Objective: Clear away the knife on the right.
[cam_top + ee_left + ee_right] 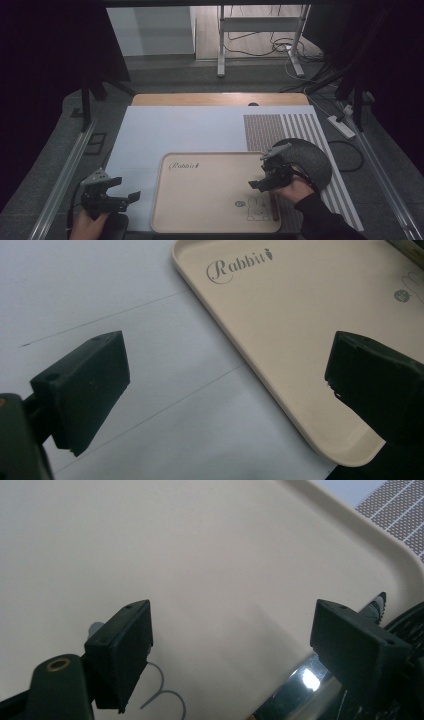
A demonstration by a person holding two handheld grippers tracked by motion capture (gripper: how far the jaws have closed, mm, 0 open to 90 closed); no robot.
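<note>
A beige tray (200, 200) printed "Rabbit" lies on the white mat (170, 130) at the near middle of the tabletop. The left gripper (122, 192), jaws released, hovers left of it. The right gripper (260, 175), jaws likewise spread, hangs over the tray's right edge, beside what may be a knife (305, 680) and a dark round plate (312, 155).

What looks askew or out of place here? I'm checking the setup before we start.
Little stands out. The tray lies square on the mat. A knife-like utensil lies along its right rim beside the dark round object. Nothing looks spilled or damaged.
</note>
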